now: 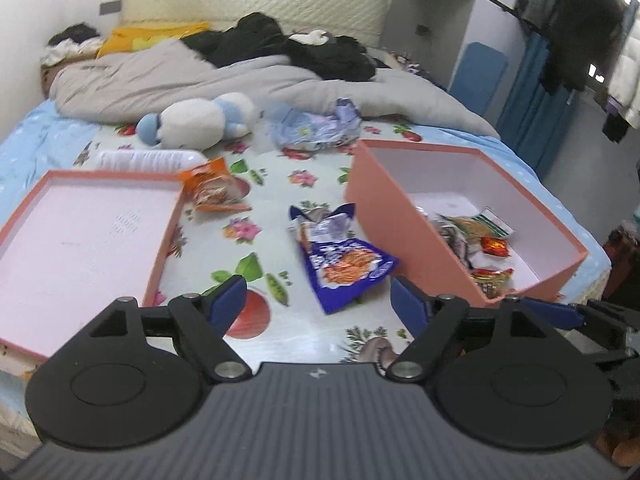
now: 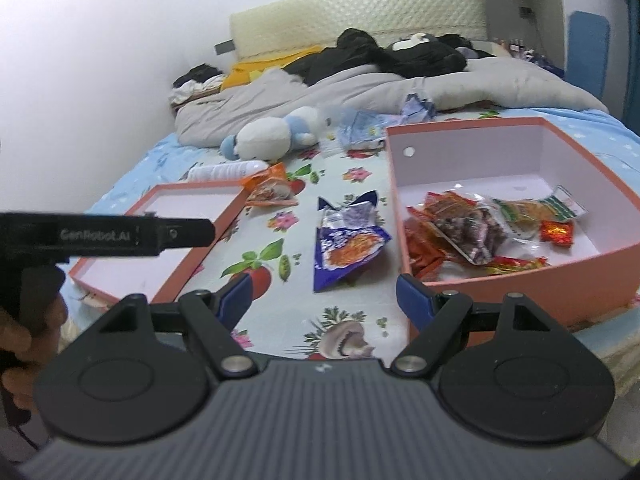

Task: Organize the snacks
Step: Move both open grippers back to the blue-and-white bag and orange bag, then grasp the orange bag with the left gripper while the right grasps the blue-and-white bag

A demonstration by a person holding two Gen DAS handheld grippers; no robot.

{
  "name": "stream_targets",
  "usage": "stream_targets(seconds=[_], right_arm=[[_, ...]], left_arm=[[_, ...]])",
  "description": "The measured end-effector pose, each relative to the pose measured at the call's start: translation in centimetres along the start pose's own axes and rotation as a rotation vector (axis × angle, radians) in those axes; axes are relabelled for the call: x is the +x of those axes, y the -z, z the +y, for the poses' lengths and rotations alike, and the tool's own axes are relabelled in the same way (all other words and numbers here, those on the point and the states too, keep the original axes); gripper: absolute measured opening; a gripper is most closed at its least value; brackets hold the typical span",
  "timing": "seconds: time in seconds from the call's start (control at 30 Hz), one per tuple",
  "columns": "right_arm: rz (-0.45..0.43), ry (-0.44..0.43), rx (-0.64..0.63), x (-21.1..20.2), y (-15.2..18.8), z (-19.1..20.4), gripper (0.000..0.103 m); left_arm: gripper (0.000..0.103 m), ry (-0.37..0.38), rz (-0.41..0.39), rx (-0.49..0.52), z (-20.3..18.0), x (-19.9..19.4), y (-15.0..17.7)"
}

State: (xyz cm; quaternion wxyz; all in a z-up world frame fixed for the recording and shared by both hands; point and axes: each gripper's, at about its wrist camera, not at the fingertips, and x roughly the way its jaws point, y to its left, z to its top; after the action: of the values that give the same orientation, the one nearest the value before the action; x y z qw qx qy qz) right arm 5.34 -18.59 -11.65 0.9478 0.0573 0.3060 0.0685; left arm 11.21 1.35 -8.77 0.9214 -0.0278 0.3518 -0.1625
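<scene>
A blue snack bag (image 1: 344, 264) (image 2: 346, 250) lies on the flowered bedsheet between two pink boxes. An orange snack packet (image 1: 212, 190) (image 2: 270, 188) rests by the corner of the shallow pink lid (image 1: 24, 208) (image 2: 216, 232) on the left. The deep pink box (image 1: 404, 236) (image 2: 532, 292) on the right holds several packets, red and green-white among them. My left gripper (image 1: 318, 300) hangs open just short of the blue bag, nothing between its fingers. My right gripper (image 2: 324, 300) is open too, near the same bag, and it is empty.
A white and blue plush toy (image 1: 200, 120) (image 2: 272, 132), crumpled wrappers (image 1: 316, 124) and a plastic bottle (image 1: 148, 158) lie further up the bed. A grey duvet (image 1: 224, 84) and dark clothes cover the far end. The left device (image 2: 104, 234), held by a hand, crosses the right view.
</scene>
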Motion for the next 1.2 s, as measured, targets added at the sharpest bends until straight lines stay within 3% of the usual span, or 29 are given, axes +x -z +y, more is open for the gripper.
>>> stream_targets(seconds=[0.23,0.63,0.97,1.2], right_arm=[[0.042,-0.045,-0.047,3.7,-0.2,1.9,0.08],[0.082,0.018,-0.144,13.5,-1.7,2.7,0.08],[0.129,0.075,-0.22,20.9,-2.9,2.8,0.079],[0.166,0.132,-0.278,24.1,-3.0,3.1,0.079]], left_arm=[[0.082,-0.038,0.024,-0.043,4.1,3.9,-1.0],[0.082,-0.031,0.065,-0.178,10.3,14.7,-5.6],[0.082,-0.05,0.066,-0.207,12.3,22.3,-8.9],[0.082,-0.104,0.103,-0.155,13.0,26.3,-10.2]])
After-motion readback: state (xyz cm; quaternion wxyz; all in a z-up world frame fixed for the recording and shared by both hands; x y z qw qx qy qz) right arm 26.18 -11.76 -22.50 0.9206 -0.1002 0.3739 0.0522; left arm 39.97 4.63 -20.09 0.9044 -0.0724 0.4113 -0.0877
